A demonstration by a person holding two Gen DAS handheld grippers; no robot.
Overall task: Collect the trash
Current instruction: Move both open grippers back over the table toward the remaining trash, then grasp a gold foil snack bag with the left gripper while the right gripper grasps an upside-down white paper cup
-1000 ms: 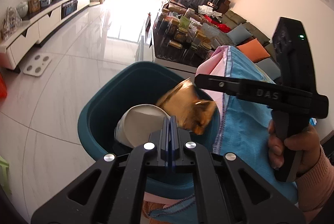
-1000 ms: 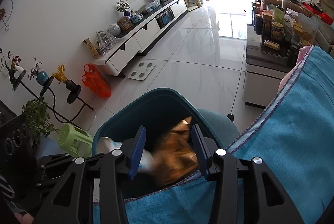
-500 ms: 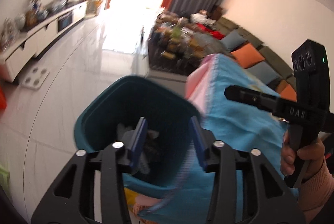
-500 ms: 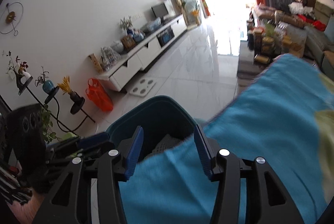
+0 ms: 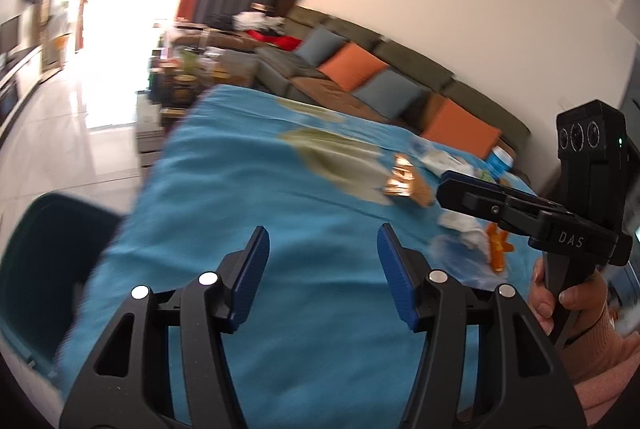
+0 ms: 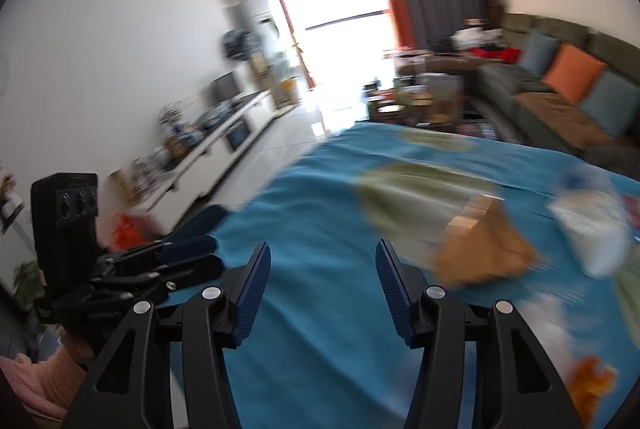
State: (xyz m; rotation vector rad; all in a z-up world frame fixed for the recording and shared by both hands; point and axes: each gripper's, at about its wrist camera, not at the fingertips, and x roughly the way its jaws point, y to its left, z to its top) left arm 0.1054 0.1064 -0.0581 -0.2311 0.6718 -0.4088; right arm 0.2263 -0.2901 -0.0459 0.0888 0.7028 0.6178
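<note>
My left gripper is open and empty above the blue tablecloth. My right gripper is open and empty too; it also shows at the right of the left wrist view. A brown paper wrapper lies on the cloth ahead and right of the right gripper, and shows far right in the left wrist view. White crumpled paper and orange peel lie near it. The teal bin stands at the table's left edge.
A white packet and more orange scraps lie at the cloth's right side. A sofa with orange and blue cushions runs behind the table. A cluttered low table and a TV cabinet stand beyond.
Both grippers let go of their trash over the bin, opened, and swung right from the bin to over the tablecloth. The gold wrapper and white cup are out of view.
</note>
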